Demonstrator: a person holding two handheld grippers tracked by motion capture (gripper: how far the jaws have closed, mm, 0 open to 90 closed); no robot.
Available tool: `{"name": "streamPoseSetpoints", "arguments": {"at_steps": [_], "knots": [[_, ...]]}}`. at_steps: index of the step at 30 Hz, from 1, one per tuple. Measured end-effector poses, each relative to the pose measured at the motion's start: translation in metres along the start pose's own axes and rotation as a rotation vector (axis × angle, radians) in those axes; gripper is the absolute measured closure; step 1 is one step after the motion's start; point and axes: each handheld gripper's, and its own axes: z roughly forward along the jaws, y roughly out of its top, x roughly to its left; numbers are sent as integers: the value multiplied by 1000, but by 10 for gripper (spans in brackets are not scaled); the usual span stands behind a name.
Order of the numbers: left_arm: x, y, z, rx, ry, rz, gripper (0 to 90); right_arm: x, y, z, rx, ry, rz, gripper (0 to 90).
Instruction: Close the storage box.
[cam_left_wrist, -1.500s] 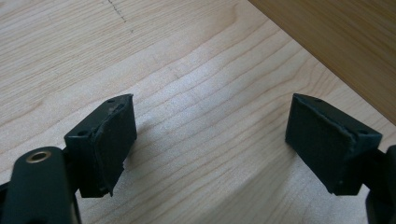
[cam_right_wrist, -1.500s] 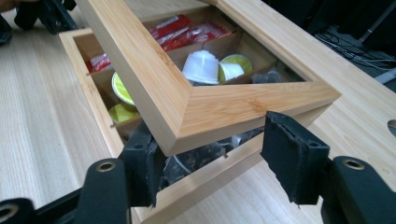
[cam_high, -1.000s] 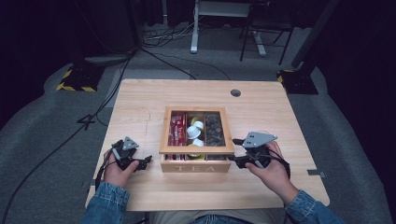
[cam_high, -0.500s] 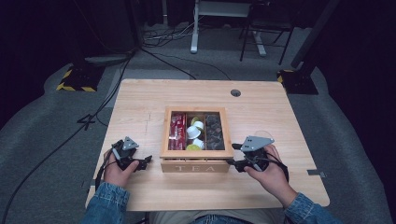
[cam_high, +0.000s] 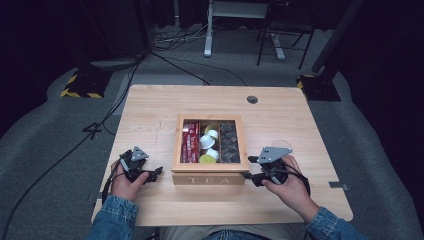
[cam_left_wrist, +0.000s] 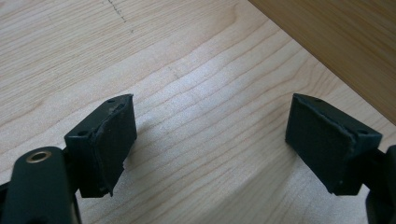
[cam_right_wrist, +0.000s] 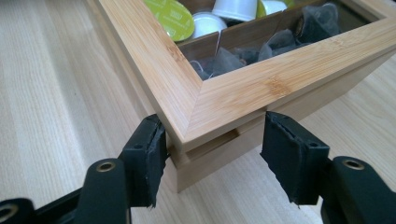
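Right gripper: the right gripper (cam_high: 253, 176) sits at about 5 o'clock of the worktop's middle, its jaws apart and straddling the near right corner of the tea box (cam_right_wrist: 224, 112); the left pad lies at or against the corner's side, the right pad stands just off it, so no firm grip.
Left gripper: the left gripper (cam_left_wrist: 210, 140) rests at about 7 o'clock, jaws wide open over bare worktop (cam_left_wrist: 196, 79), holding nothing, just beside the box's left side.
Tea box: a wooden box marked TEA (cam_high: 209, 150) near the worktop's centre, glass lid (cam_right_wrist: 243, 100) down, a thin gap showing under the lid at the corner.
Contents: red packets (cam_high: 190, 142) at 9 o'clock inside, white and green pods (cam_high: 207, 142) in the middle, dark bags (cam_high: 229, 142) at 3 o'clock.
Step in hand: likely raising the lid by its corner.
Doing it well: catch the lid frame alone, above the gap, not the base; close squarely; lift slowly; steady the base with the left gripper so the box does not slide.
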Motion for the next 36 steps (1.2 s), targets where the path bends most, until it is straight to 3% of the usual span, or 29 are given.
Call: {"name": "streamPoseSetpoints", "arguments": {"at_steps": [5, 8, 11, 26, 36], "knots": [[0, 0, 0, -1, 0, -1, 167, 2, -1, 1, 14, -1, 4, 360], [0, 0, 0, -1, 0, -1, 168, 1, -3, 4, 17, -14, 18, 238], [0, 0, 0, -1, 0, -1, 168, -1, -2, 2, 11, -35, 21, 179], [-2, -2, -2, -1, 0, -3, 168, -12, 7, -11, -122, 34, 106, 165], [-4, -8, -7, -4, 3, -5, 168, -34, 7, -40, -190, -21, 131, 165]]}}
